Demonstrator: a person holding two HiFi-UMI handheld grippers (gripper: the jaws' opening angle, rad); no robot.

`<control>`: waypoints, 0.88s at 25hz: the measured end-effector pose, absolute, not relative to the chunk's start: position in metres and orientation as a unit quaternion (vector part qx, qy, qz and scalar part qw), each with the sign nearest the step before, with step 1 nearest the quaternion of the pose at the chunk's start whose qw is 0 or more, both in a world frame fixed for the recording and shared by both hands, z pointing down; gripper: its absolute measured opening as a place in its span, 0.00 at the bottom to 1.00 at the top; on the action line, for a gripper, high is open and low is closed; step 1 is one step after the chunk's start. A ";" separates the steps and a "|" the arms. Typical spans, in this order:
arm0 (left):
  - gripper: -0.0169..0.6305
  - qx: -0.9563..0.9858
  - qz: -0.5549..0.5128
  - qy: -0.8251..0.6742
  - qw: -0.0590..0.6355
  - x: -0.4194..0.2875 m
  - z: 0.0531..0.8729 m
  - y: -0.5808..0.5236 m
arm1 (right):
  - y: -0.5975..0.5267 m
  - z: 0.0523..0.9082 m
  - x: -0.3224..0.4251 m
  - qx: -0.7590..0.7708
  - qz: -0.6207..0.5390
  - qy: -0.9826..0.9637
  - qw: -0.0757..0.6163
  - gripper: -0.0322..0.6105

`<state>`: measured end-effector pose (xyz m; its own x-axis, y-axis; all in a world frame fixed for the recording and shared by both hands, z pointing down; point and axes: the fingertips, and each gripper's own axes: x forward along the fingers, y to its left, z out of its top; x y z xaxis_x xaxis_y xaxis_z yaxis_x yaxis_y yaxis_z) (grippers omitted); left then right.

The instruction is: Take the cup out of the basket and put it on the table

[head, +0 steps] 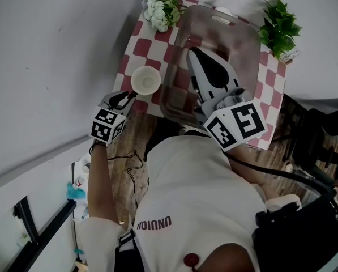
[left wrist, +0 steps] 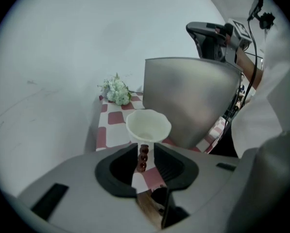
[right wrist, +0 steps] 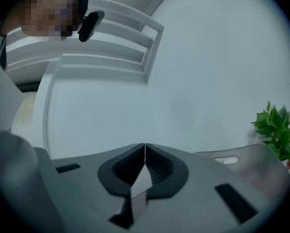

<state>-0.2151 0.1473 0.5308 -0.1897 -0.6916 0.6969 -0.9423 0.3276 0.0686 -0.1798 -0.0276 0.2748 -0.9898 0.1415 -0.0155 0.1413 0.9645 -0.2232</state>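
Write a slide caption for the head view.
White fluted cup stands on the red-and-white checked table, left tongs open beside it, outside the grey plastic basket.

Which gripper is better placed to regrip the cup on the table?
Probably left. The left gripper is open close to the cup, with the stem lined up with its gap. The right gripper is shut, over the basket.

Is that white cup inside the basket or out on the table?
Out. The cup stands upright on the checked tablecloth, left of the basket, not inside it.
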 end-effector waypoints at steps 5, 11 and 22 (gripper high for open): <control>0.19 0.536 0.148 -0.780 0.287 -0.221 0.497 0.141 | -0.025 0.275 -0.181 -0.076 0.114 -0.991 0.001 0.08; 0.11 0.502 0.121 -0.836 0.187 -0.233 0.433 0.130 | -0.023 0.276 -0.182 -0.077 0.115 -0.990 0.002 0.08; 0.05 0.450 0.131 -0.879 0.083 -0.238 0.371 0.115 | -0.020 0.275 -0.180 -0.074 0.105 -0.992 0.001 0.08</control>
<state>-0.2380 0.1153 0.3706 -0.5808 -0.7705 0.2628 -0.8136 0.5603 -0.1554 -0.1797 -0.0201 0.2753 -0.9889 0.1480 -0.0136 0.1475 0.9670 -0.2078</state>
